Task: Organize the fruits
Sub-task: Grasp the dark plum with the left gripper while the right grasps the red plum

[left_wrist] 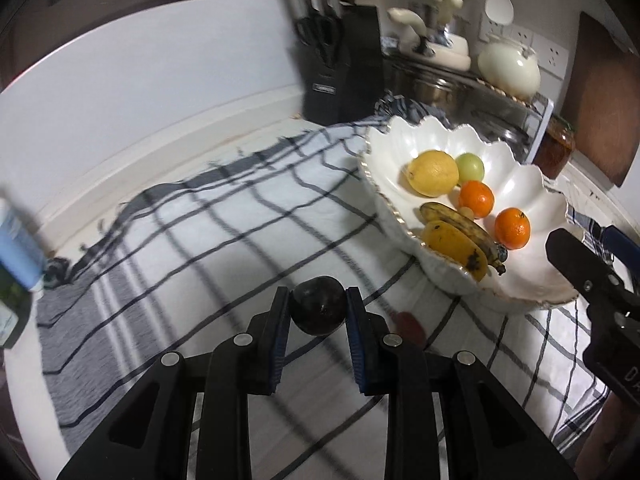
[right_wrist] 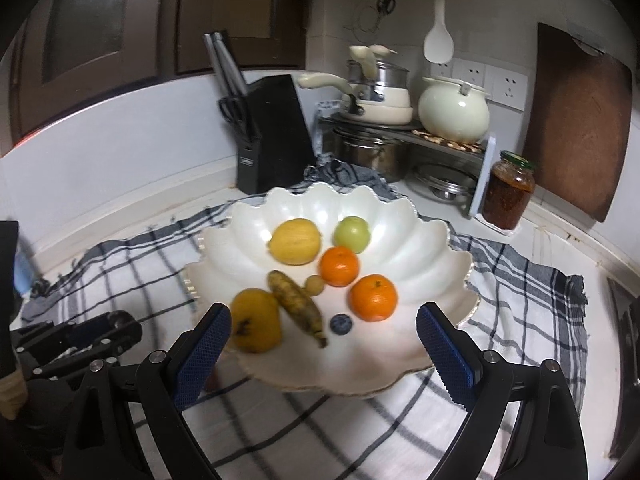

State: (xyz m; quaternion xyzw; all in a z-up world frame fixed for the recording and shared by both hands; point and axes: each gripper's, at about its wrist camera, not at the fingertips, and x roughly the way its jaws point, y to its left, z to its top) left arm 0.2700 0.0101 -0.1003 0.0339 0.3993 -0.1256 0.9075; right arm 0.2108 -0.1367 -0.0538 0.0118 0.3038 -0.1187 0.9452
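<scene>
Carrying a dark fruit to the bowl

The left gripper point(left_wrist: 318, 312) clamps a dark plum point(left_wrist: 318, 311); the right gripper point(right_wrist: 324, 344) gapes empty. Next: swing right, over the bowl point(left_wrist: 404, 140), and release.

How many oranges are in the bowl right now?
2. One orange sits mid-bowl beside the green fruit; the other orange lies nearer the bowl front. None looks hidden.

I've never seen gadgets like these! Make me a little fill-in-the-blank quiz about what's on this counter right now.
1. The left gripper has its fingers shut on a dark, round ____.
2. The scalloped white bowl holds ____ oranges.
3. The right gripper, at the bowl, holds ____.
4. The bowl rests on a checked ____.

Missing words: fruit; two; nothing; cloth
</scene>
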